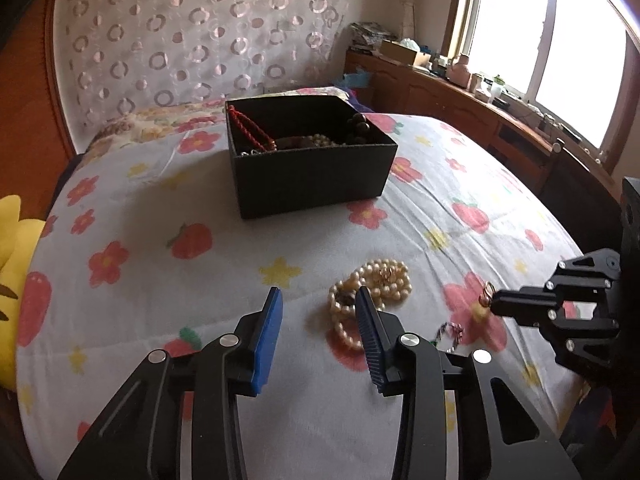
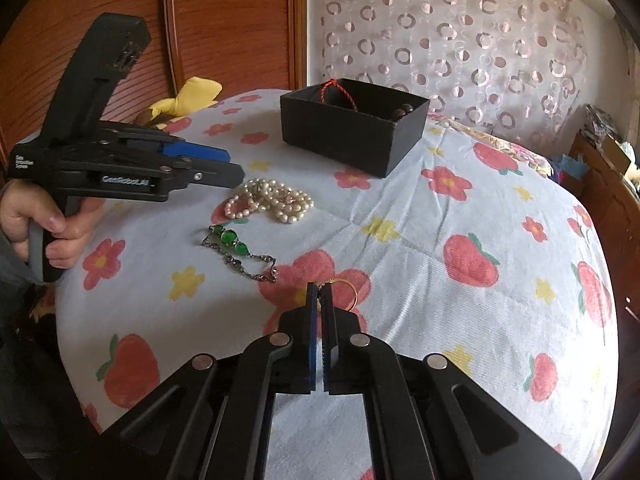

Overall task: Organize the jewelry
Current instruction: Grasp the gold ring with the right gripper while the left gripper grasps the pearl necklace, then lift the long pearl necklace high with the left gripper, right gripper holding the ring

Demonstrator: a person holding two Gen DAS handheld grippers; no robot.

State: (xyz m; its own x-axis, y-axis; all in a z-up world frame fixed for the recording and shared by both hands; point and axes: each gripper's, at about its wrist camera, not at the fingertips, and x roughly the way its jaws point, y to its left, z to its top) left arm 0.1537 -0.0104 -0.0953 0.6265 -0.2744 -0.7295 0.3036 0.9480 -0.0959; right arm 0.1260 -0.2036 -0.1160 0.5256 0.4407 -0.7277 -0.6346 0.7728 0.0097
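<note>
A black open box (image 1: 308, 172) sits on the flowered bedspread and holds a red cord bracelet (image 1: 250, 128), pearls and dark beads; it also shows in the right wrist view (image 2: 352, 136). A pile of pearl strands (image 1: 370, 288) lies just ahead of my left gripper (image 1: 318, 300), which is open and empty; the pile also shows in the right wrist view (image 2: 272, 200). My right gripper (image 2: 322, 290) is shut on a thin gold ring (image 2: 348, 292), held just above the bedspread; the ring also shows at its tip in the left wrist view (image 1: 488, 294). A green-stone chain (image 2: 236, 248) lies between the grippers.
The bed (image 2: 440, 240) is domed, with a curtain-covered headboard (image 1: 192, 36) behind the box. A yellow plush toy (image 1: 12, 264) lies at the bed's left edge. A wooden cabinet (image 1: 480, 116) with clutter runs under the window on the right.
</note>
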